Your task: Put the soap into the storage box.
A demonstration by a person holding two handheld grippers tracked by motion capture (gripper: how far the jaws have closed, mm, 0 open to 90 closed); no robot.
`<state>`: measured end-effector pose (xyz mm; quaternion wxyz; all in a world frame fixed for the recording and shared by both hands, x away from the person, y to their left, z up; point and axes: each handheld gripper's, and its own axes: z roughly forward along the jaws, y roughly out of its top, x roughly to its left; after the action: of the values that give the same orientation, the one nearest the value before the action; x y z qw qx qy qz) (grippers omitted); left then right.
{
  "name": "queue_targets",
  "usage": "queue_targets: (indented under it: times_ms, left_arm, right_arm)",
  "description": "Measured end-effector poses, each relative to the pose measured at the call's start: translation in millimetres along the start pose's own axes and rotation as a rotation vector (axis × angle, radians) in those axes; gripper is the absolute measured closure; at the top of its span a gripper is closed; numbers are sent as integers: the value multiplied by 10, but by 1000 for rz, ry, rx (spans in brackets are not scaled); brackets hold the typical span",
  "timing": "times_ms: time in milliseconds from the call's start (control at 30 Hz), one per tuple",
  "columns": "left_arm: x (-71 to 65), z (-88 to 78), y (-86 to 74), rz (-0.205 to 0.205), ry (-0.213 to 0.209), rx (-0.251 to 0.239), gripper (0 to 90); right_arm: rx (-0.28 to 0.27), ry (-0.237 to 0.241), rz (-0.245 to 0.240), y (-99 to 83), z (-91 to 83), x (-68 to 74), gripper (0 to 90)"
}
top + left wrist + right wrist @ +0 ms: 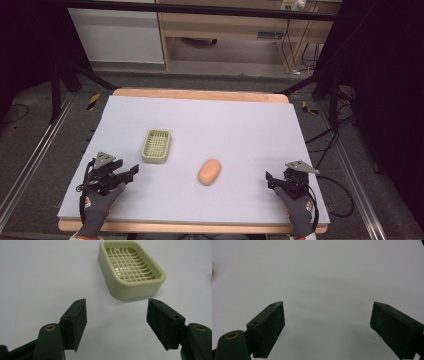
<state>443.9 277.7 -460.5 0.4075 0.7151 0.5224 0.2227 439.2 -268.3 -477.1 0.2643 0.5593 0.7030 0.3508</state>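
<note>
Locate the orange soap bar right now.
In the high view the soap bar lies near the table's centre, just right of the soap dish, apart from it.

Worktop clearance
Soap dish (156, 146) and orange soap (209, 172) stand apart mid-worktop (240, 125), leaving open passage between them and bare surface around both.

1. The soap dish (156, 146) is a pale green rectangular tray with rounded corners and a slotted grid floor. It sits flat and upright, open side up, empty, on the white surface (240, 125), left of centre. From my left claw it lies at about one o'clock (131, 270).
2. The soap bar (209, 172) is an orange-peach rounded oval lying flat on the surface, at about four o'clock from the dish, near it but apart.
</note>
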Motion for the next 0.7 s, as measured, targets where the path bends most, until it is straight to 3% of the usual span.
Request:
queue_targets:
  times_ms: [233, 700]
  left_arm:
    - [-91, -29, 17, 6, -28, -7, 349]
    - [-273, -40, 56, 35, -87, -10, 358]
  right_arm:
    - [9, -13, -25, -5, 12, 32, 112]
    - [21, -39, -27, -11, 28, 56, 90]
